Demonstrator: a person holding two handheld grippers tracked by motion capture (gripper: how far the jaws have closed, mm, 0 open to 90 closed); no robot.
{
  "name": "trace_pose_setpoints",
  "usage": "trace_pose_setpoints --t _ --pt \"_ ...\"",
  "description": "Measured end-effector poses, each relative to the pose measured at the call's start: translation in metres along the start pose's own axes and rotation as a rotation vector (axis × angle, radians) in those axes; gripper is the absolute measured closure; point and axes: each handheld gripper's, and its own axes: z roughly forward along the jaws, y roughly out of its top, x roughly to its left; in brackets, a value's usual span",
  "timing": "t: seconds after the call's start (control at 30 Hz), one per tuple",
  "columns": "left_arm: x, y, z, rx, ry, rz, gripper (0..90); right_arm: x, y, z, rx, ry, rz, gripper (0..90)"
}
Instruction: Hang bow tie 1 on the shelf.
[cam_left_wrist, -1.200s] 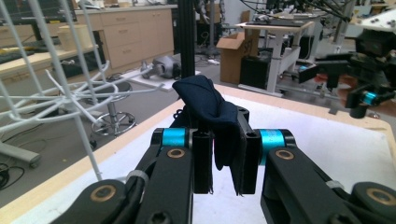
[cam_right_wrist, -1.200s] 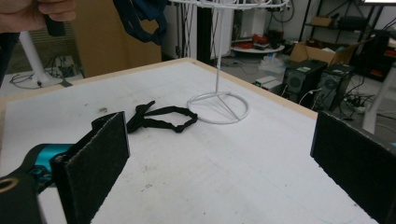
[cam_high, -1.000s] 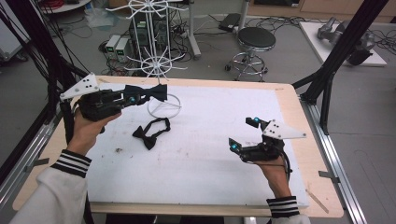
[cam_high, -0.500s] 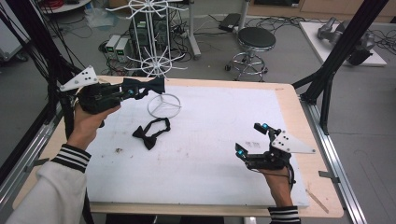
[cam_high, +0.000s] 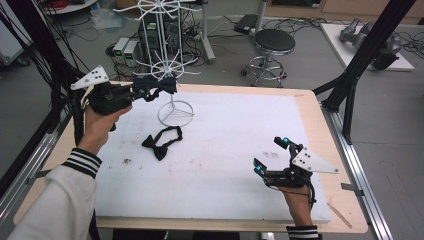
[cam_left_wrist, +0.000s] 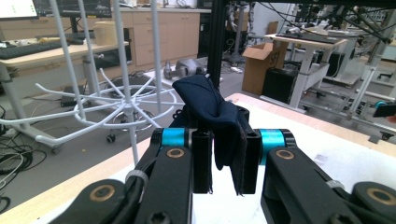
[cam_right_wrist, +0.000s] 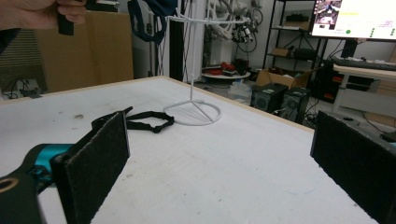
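Much bare white table (cam_high: 225, 150) lies open between the hands. Near its far edge stands the wire rack (cam_high: 172, 75); beside it the left gripper (cam_high: 167, 86) clamps a dark bow tie (cam_left_wrist: 215, 112). Another bow tie (cam_high: 161, 142) lies flat. Right gripper (cam_high: 270, 155) gapes wide, empty, near the front edge.

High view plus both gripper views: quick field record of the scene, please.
surface: white mat on a wooden table
rack: white wire stand, ring base on the mat's far left
left claw: shut on a dark bow tie, raised beside the stand's lower ring of hooks
right claw: open, nothing between its pads, low over the mat's near right
second bow tie: flat on the mat, strap looped, near the stand's base
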Motion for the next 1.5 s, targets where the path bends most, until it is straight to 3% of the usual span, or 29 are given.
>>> trace_pose_setpoints --t 0.3,0.43,0.7,0.87,1.1,1.5 --pt "0.010 0.001 0.008 0.004 0.028 -0.010 80.1 -0.001 -0.008 -0.001 0.000 -0.013 -0.006 3.8" --pt "0.012 0.000 0.010 0.004 0.050 -0.019 80.0 0.001 -0.008 -0.001 -0.003 -0.023 -0.031 3.8" --pt "0.018 -0.004 0.015 0.004 0.070 -0.049 79.9 0.001 -0.009 -0.006 -0.004 -0.047 -0.026 3.8" --pt "0.018 -0.004 0.018 0.006 0.076 -0.057 79.9 0.004 -0.016 -0.009 -0.002 -0.070 -0.024 3.8" --pt "0.013 0.001 0.023 0.025 0.089 -0.030 79.6 0.007 -0.026 -0.012 -0.029 -0.106 -0.035 3.8" --pt "0.012 -0.002 0.023 0.060 0.128 -0.044 74.7 0.008 -0.043 -0.010 -0.029 -0.120 -0.007 3.8"
